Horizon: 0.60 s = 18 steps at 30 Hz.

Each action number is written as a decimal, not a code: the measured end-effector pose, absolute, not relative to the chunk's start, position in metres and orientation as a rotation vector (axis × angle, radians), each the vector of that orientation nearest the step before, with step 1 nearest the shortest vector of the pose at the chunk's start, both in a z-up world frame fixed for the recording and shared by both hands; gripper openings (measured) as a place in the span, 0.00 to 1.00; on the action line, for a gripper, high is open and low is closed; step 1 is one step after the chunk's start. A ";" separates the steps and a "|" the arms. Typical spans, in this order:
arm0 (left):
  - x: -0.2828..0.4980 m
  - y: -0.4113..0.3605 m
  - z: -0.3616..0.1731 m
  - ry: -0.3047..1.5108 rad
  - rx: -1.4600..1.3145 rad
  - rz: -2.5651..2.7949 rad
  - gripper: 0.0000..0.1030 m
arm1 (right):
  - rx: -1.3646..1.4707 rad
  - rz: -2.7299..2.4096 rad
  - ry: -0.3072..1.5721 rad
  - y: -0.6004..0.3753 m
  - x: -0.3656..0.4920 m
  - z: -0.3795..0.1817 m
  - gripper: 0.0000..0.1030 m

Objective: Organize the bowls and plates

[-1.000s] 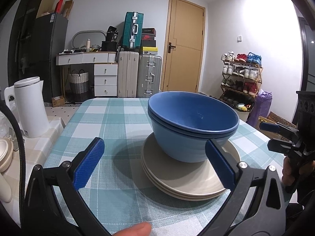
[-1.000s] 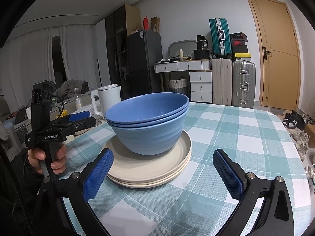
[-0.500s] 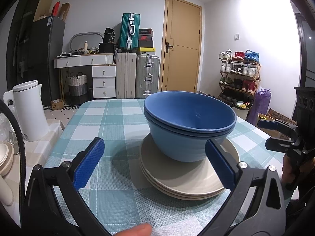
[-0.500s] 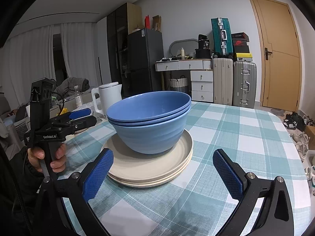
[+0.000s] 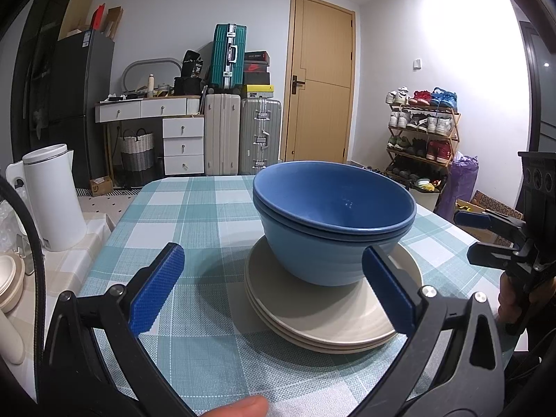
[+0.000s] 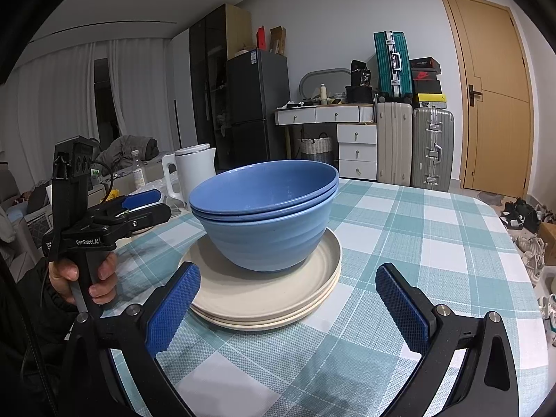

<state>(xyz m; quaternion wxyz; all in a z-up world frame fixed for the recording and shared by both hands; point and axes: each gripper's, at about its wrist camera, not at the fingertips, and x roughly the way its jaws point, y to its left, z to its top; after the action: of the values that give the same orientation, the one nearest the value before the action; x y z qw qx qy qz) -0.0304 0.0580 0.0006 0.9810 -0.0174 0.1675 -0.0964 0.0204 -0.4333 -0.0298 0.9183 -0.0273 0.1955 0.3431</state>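
Observation:
Nested blue bowls (image 5: 333,222) sit on a stack of beige plates (image 5: 326,316) on the checked tablecloth (image 5: 194,215). The same bowls (image 6: 267,212) and plates (image 6: 264,292) show in the right wrist view. My left gripper (image 5: 274,292) is open and empty, just short of the stack and to its near left. My right gripper (image 6: 288,312) is open and empty, near the stack's front edge. Each gripper shows in the other's view, the left one (image 6: 142,208) and the right one (image 5: 483,239), both clear of the dishes.
A white kettle (image 5: 52,198) stands on a side surface left of the table, with a beige dish (image 5: 8,285) near it. Suitcases (image 5: 239,135), a drawer desk, a door and a shoe rack (image 5: 424,132) lie beyond the table's far edge.
Both grippers drifted slightly; the stack sits a little left in the left view and slightly closer in the right view. Both stay open, dishes unmoved.

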 end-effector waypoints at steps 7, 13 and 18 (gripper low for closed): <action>-0.030 0.058 0.000 0.337 -0.034 -0.194 0.99 | -0.057 0.705 0.402 -0.433 0.020 -0.030 1.00; -0.030 0.058 0.000 0.336 -0.033 -0.194 0.99 | -0.057 0.705 0.402 -0.433 0.020 -0.030 1.00; -0.030 0.058 -0.001 0.336 -0.033 -0.194 0.99 | -0.056 0.704 0.402 -0.433 0.020 -0.030 1.00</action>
<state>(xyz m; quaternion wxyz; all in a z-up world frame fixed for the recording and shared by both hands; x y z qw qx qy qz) -0.0303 0.0578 -0.0008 0.9811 -0.0166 0.1667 -0.0963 0.0203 -0.4331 -0.0297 0.9185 -0.0275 0.1956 0.3426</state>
